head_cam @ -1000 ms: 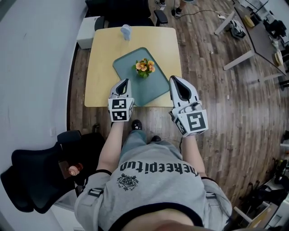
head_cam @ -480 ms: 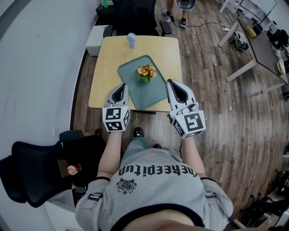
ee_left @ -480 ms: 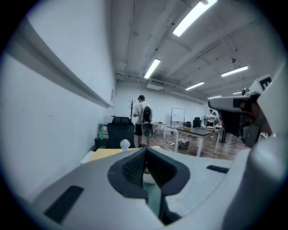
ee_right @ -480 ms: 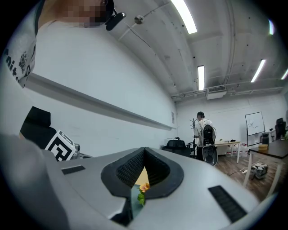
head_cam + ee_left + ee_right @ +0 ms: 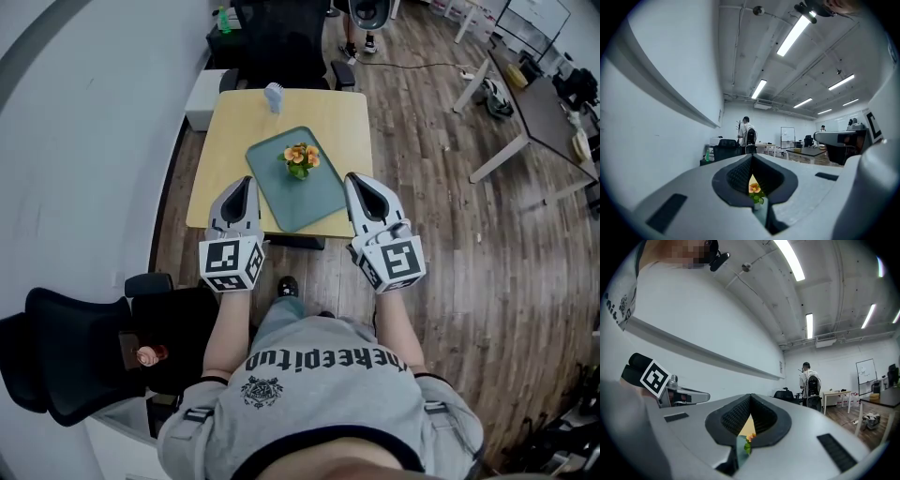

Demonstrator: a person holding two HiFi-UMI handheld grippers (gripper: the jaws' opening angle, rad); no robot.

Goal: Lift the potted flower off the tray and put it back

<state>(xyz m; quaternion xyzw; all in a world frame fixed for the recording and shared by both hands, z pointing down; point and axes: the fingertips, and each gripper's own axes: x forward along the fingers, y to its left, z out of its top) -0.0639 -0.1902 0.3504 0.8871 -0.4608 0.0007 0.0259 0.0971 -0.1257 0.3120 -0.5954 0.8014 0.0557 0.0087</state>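
Left claw (image 5: 242, 180) pulled back toward the person since a second ago, right claw (image 5: 357, 178) slightly too, both closed and empty over the near table (image 5: 217, 150) edge, potted flower (image 5: 300, 157) upright on teal tray (image 5: 286, 202) ahead between them, touching neither.

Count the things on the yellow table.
3: a teal tray in the middle, a potted flower on the tray's far half, a small pale-blue object at the far edge. The left gripper hides a near corner.
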